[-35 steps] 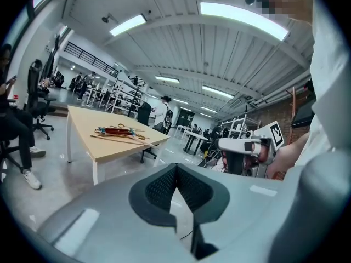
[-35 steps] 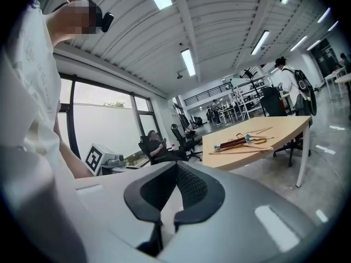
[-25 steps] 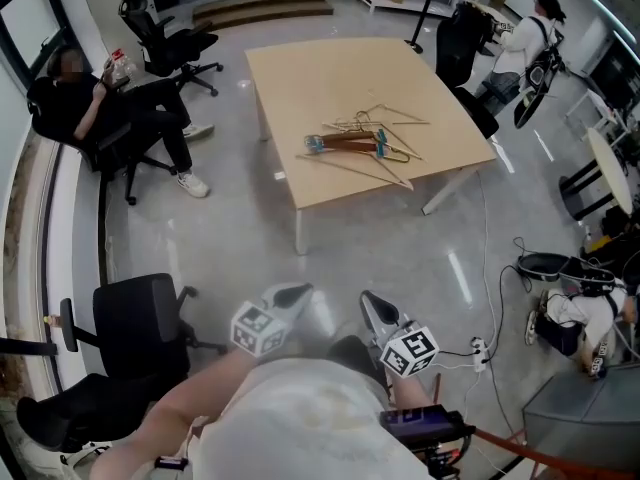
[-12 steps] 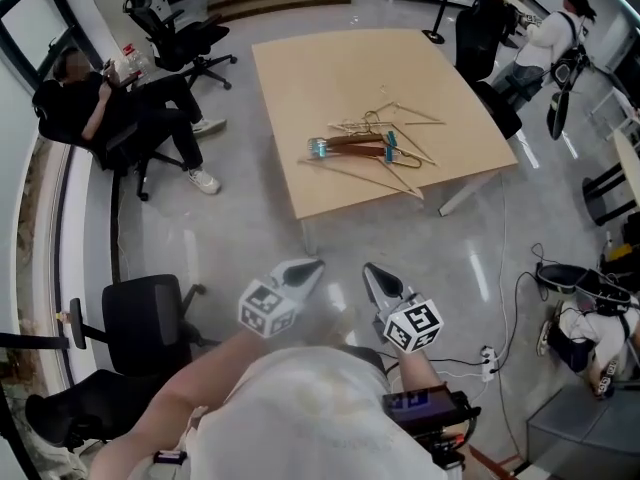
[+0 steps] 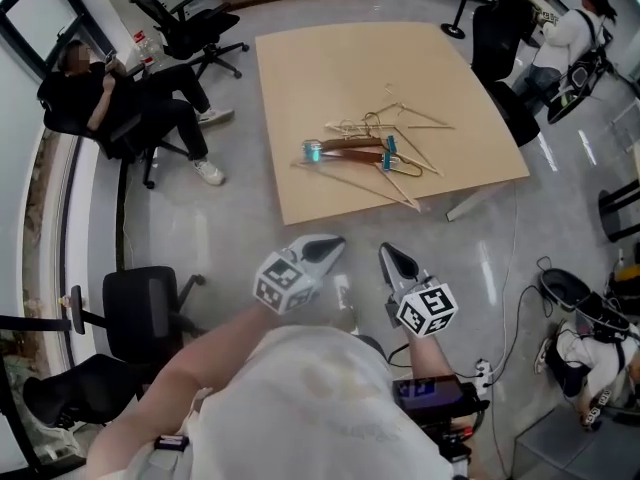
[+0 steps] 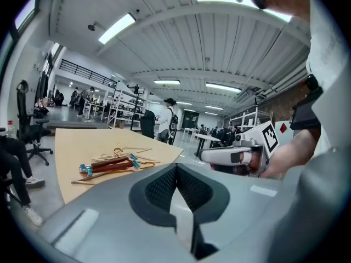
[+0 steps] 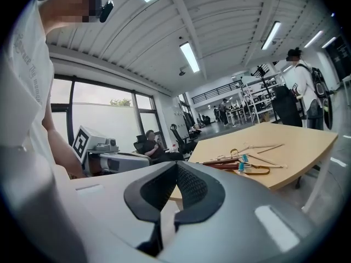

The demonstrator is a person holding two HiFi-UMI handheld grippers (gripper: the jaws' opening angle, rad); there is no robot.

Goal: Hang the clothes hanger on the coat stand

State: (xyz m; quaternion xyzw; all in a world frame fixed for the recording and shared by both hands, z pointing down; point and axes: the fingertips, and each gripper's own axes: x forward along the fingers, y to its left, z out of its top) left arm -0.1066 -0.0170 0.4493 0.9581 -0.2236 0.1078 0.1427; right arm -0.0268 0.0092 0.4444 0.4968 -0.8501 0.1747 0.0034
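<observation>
A pile of clothes hangers lies on a light wooden table; brown wooden ones with blue clips lie among pale thin ones. The hangers also show in the left gripper view, and the hangers in the right gripper view. My left gripper and right gripper are held side by side in front of my body, well short of the table. Both are shut with nothing between their jaws. No coat stand shows in any view.
A seated person is at the left beside black office chairs. Another black chair stands near my left. A standing person is at the far right. Cables and a power strip lie on the floor at my right.
I have moved forward toward the table; it and the hangers sit nearer in the head view. Both grippers have come up slightly and stay shut.
</observation>
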